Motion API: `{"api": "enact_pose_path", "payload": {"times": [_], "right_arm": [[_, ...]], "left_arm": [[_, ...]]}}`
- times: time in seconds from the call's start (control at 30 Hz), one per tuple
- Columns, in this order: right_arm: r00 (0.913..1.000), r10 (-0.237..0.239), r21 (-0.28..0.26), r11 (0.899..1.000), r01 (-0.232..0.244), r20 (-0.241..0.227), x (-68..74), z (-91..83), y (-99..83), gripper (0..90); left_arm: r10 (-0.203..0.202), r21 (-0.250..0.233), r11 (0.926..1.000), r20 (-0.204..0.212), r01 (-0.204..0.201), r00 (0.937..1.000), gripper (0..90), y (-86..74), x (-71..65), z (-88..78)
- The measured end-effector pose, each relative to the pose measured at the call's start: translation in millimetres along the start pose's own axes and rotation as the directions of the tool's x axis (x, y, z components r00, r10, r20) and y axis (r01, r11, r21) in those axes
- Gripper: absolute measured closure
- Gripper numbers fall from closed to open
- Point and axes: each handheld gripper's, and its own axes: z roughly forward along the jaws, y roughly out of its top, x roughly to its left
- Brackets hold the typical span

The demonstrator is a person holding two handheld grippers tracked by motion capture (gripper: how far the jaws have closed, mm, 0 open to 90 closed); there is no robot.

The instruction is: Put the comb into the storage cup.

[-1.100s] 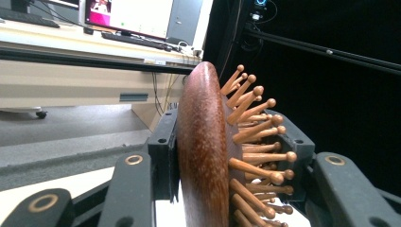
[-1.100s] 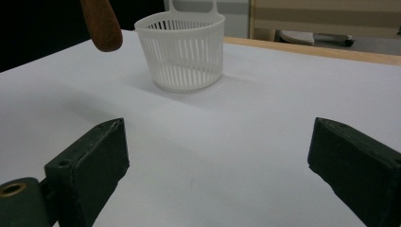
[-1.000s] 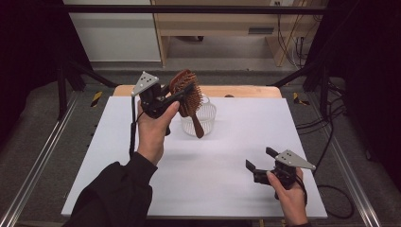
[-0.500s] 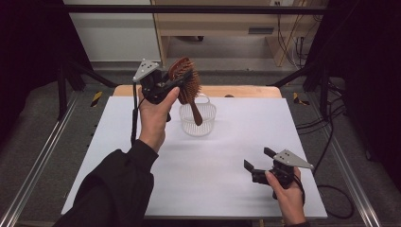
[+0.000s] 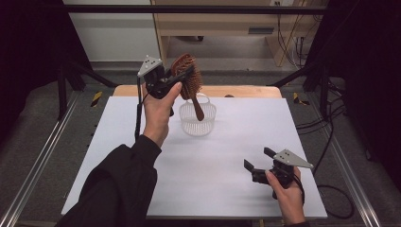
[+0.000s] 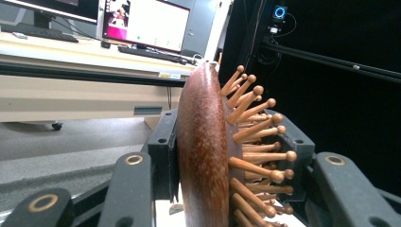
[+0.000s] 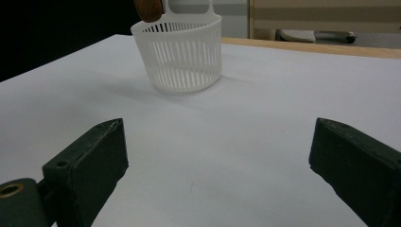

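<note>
A brown wooden hairbrush (image 5: 188,75) with wooden pins is held up in the air, my left gripper (image 5: 182,74) shut on its head. Its handle points down over the white slatted basket (image 5: 197,118) at the back middle of the table. In the left gripper view the brush head (image 6: 205,156) stands between both jaws, pins to the right. My right gripper (image 5: 257,161) rests near the front right of the table, jaws wide apart with nothing between them. The right gripper view has the basket (image 7: 182,52) ahead, with the handle tip (image 7: 147,9) just above its rim.
The white table top (image 5: 227,156) has a wooden strip (image 5: 236,91) along its far edge. Metal rails run down both sides. A desk with monitors (image 6: 142,23) stands beyond the table.
My left hand has carried the hairbrush farther back and a little right, so its handle now hangs over the basket. The right gripper has stayed put.
</note>
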Motion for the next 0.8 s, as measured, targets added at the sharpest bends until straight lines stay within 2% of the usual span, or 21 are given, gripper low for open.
{"api": "enact_pose_path", "payload": {"times": [0.07, 0.23, 0.8], "right_arm": [[1.0, -0.001, 0.0, 1.0, 0.001, -0.002, 0.0, 0.1, -0.1, 5.6], [0.9999, -0.009, -0.001, 1.0, 0.009, -0.007, 0.4, 0.9, -0.4, 5.4], [0.9998, -0.009, 0.001, 1.0, 0.009, -0.018, -0.2, 1.2, -0.7, 5.3]], "left_arm": [[-0.003, -0.001, 1.0, -0.002, 0.003, 1.0, 52.0, -1.1, 1.5, 1.7], [0.021, 0.006, 0.9998, -0.007, -0.021, 0.9998, 52.0, -4.3, 4.3, 7.1], [0.021, -0.006, 0.9998, -0.01, -0.021, 0.9997, 51.9, -6.8, 10.3, 15.6]]}}
